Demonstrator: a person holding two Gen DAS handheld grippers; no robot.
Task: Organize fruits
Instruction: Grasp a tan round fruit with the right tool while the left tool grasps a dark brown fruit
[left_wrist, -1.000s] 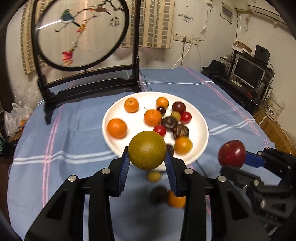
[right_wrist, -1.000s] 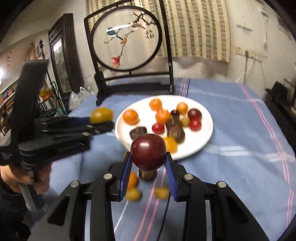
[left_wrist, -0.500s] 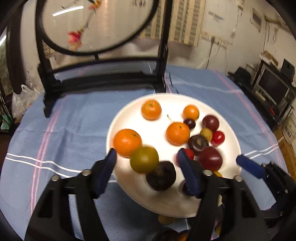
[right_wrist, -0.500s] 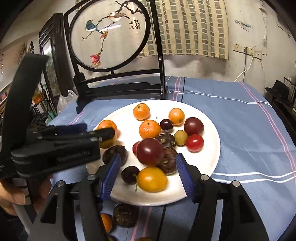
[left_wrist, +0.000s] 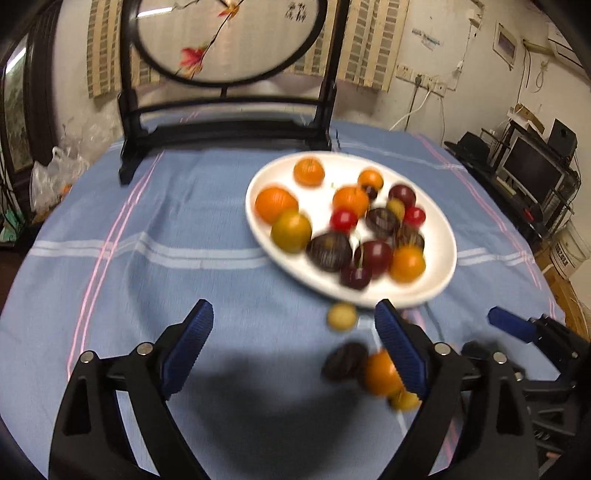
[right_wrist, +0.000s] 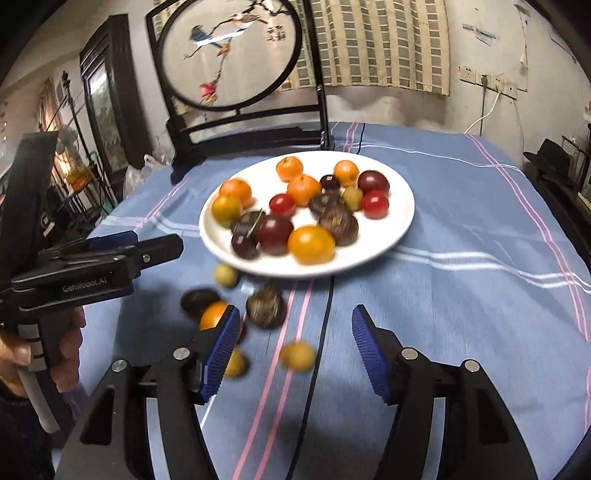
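The round white plate (right_wrist: 399, 225) sits on my blue striped tablecloth (right_wrist: 461, 295), loaded with small fruits: orange mandarins, red and dark purple plums, brown passion fruits and 1 yellow-green fruit (left_wrist: 291, 230) at its left edge. The dark red plum (right_wrist: 275, 229) lies near the plate's front, touching an orange-yellow tomato (right_wrist: 311, 244). A few loose fruits remain on the cloth in front of the plate: a pale yellow one (right_wrist: 226, 275), a wrinkled brown one (right_wrist: 266, 307), an orange one (right_wrist: 213, 315) and 2 small yellow ones nearer my right tool.

My left gripper (left_wrist: 293, 345) stands wide with nothing between its blue pads; its jaws have just been opening. My right gripper (right_wrist: 295, 350) is parted about halfway and carries nothing, having also just opened. In the right wrist view, a hand (right_wrist: 70, 347) holds the left tool's grip. A black-framed round embroidered screen (right_wrist: 229, 55) stands behind the plate.
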